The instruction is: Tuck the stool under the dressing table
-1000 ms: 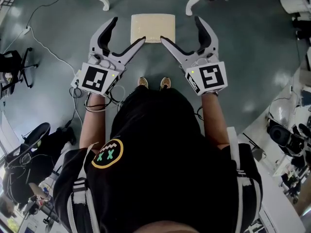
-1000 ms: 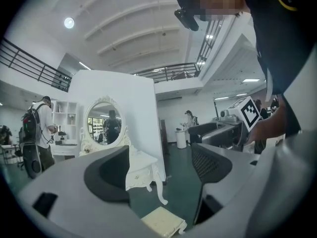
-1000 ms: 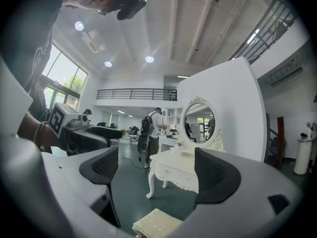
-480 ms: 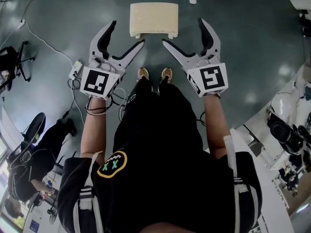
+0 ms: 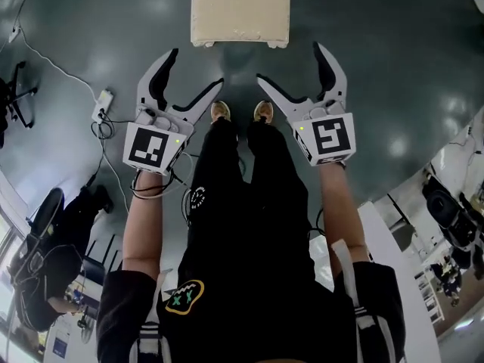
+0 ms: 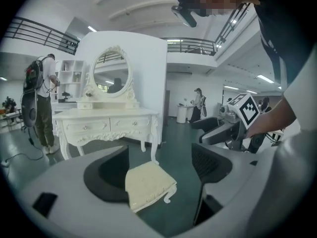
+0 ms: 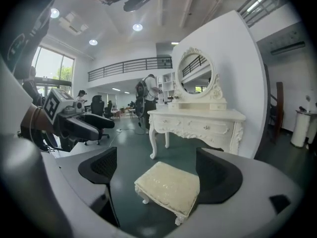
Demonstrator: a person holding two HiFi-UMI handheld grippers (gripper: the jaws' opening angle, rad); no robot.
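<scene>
The cream upholstered stool [image 5: 240,12] stands on the dark green floor [image 5: 393,66] just ahead of the person's shoes [image 5: 221,112]. It is out in the open in front of the white dressing table [image 7: 198,125], not under it. A second ago it looked smaller from the head view, with its near edge level with the tool tips. Now it fills more of the top of that view and lies clear beyond the tips, touching neither tool. The table legs that showed at the top then have nearly slipped out of sight. The left tool [image 5: 195,68] and the right tool [image 5: 290,63] are held out side by side, each with its jaws spread wide on nothing, as before. Both have dipped: each one's own view now frames the whole stool between its jaws instead of catching only a corner at the bottom edge. The oval mirror [image 6: 111,73] rises behind the table.
</scene>
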